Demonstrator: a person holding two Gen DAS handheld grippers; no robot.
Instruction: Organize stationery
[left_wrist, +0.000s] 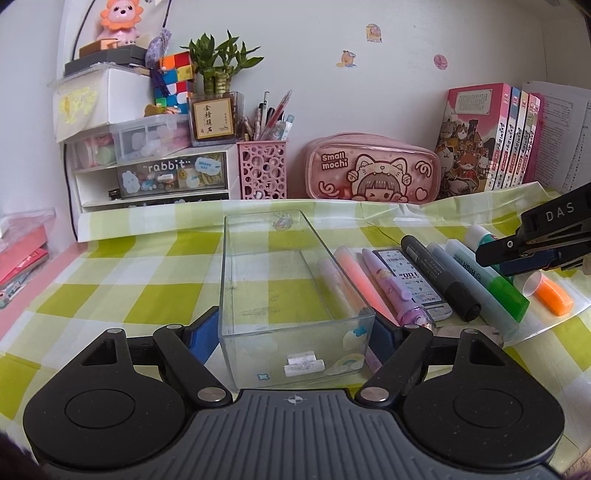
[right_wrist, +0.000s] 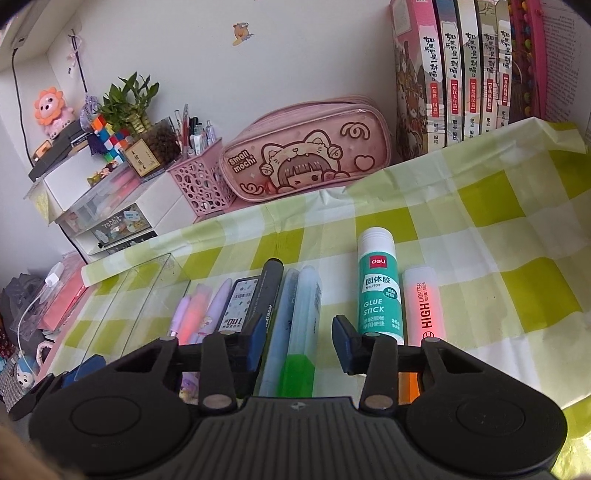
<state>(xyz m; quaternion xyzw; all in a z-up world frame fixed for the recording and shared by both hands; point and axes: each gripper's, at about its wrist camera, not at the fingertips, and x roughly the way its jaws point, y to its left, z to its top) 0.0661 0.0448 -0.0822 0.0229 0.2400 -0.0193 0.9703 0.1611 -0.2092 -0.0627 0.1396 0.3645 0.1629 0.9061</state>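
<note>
A clear plastic box (left_wrist: 280, 295) lies on the green checked cloth, and my left gripper (left_wrist: 291, 332) is shut on its near end, one blue pad on each side wall. Right of it lies a row of stationery: a pink highlighter (left_wrist: 354, 277), a purple pen (left_wrist: 391, 291), a lead case (left_wrist: 410, 280), a black marker (left_wrist: 439, 280), a green-capped highlighter (left_wrist: 487, 280), a glue stick (right_wrist: 378, 288) and an orange highlighter (right_wrist: 423, 306). My right gripper (right_wrist: 299, 339) is open above the green-capped highlighter (right_wrist: 301, 332), holding nothing.
At the back stand a pink pencil case (left_wrist: 373, 170), a pink pen holder (left_wrist: 263, 170), a drawer unit labelled rabbit (left_wrist: 155, 177) and a row of books (left_wrist: 495, 136). Red packets (left_wrist: 22, 262) lie at the far left edge.
</note>
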